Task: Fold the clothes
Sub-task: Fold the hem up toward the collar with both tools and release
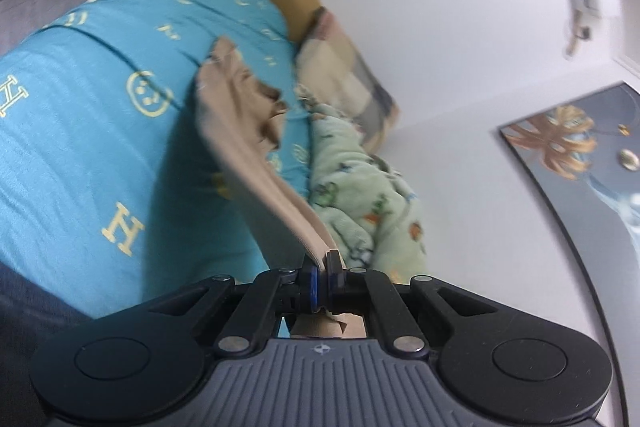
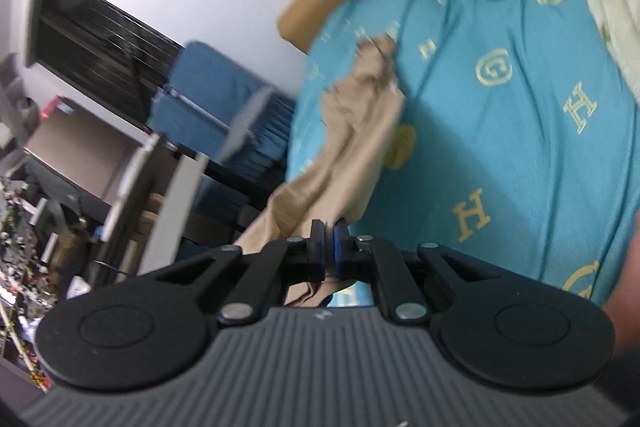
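White walls enclose a bedroom where a bed [image 1: 80, 155] wears a teal sheet printed with gold letters and round emblems. Along its wall side lie a pale green fleece blanket [image 1: 360, 203] with small cartoon prints and, beyond that, a plaid pillow [image 1: 348, 79] in beige and grey. A framed picture [image 1: 580, 163] of golden flowers hangs on the wall to the right in the left wrist view.

Both views are blurred. The left gripper [image 1: 322, 265] has its fingers pressed together on an edge of a beige garment [image 1: 236, 115]; the cloth runs up and away from the pads, lifted off the sheet, and bunches into crumpled folds at its far end above the bed. The right gripper [image 2: 329, 245] likewise has its fingers closed on the beige garment [image 2: 360, 131], which stretches from the pads toward the far side of the bed and gathers in wrinkles there. A fold of it hangs beneath the fingers.

Past the bed's edge in the right wrist view stand a blue folding chair [image 2: 216, 95], a dark window [image 2: 92, 43] and a cluttered desk.
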{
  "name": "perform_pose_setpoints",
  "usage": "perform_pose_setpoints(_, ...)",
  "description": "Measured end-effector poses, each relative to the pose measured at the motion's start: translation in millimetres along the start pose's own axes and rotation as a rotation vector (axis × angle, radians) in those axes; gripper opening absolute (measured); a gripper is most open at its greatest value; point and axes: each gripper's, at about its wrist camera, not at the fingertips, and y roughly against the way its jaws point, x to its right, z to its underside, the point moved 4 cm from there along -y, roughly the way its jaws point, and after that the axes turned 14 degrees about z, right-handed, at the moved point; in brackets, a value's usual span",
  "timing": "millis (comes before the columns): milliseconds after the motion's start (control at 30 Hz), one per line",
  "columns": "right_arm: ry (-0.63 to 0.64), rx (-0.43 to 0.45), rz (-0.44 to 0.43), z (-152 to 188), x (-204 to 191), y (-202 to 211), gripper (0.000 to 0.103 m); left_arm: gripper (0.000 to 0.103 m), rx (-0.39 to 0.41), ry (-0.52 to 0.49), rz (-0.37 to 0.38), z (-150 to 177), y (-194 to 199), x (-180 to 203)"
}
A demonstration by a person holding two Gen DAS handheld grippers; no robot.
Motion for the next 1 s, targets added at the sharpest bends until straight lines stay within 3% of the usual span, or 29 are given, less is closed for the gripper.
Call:
perform_pose_setpoints(200, 0.013, 0.050, -0.008, 26, 1, 57, 0.007, 0.004, -0.019, -0.001, 0.023, 37, 41, 25)
perform_pose_setpoints(367, -0.014, 0.029, 0.045, 28, 8, 48, 0.007, 0.004, -0.063, -0.026, -0.024, 38, 38, 25)
perform_pose_setpoints(633, -0.021, 0.050, 0.101, -26, -8, -16, 0.007, 0.004, -0.039, -0.091, -0.112, -23, -39, -5)
perform_pose_setpoints(867, 0.087, 0.113, 0.184, -60, -23, -96, 0.007, 0.005, 0.015, -0.193, -0.201, -79, -113, -44)
perform_pose_setpoints(1000, 0.192, 0.111, 0.262, -72, -25, -153, 0.008, 0.005, -0.021, -0.272, -0.281, -101, -155, -83)
